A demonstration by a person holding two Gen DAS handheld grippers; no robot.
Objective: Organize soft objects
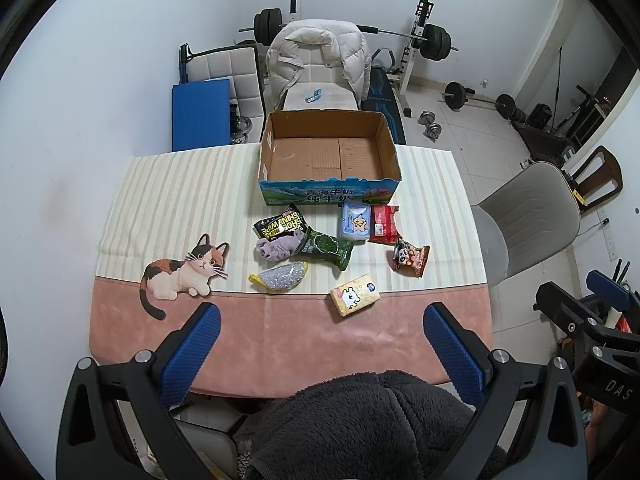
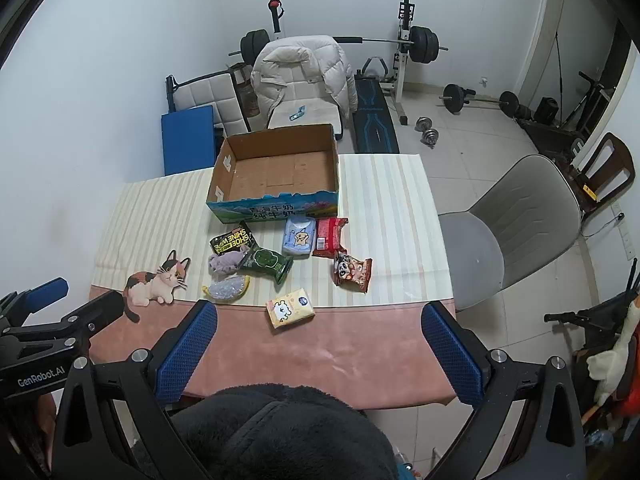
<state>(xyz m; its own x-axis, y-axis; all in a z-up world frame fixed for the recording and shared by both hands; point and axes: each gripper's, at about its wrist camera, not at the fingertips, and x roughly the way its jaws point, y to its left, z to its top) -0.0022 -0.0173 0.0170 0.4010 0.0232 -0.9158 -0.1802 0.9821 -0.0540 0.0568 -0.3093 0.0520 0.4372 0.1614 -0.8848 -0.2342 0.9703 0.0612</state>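
blue-padded, my left gripper [image 1: 322, 322] and right gripper [image 2: 318, 320] hung spread wide and empty above the pink near edge of the tablecloth [image 1: 280, 344]. beyond lay a yellow tissue pack [image 1: 355, 294], crinkly snack bags, a lilac cloth [image 1: 278, 249], then the open cardboard box [image 1: 328, 152].

A room in a home, used partly as a gym: a barbell [image 1: 434, 40] rests on a rack by the white wall, a weight bench [image 2: 374, 128] and dumbbells [image 2: 427, 130] stand on the tiled floor, a puffer jacket [image 1: 320, 54] hangs over a chair, and a cat-print cloth covers the table [image 1: 168, 208]
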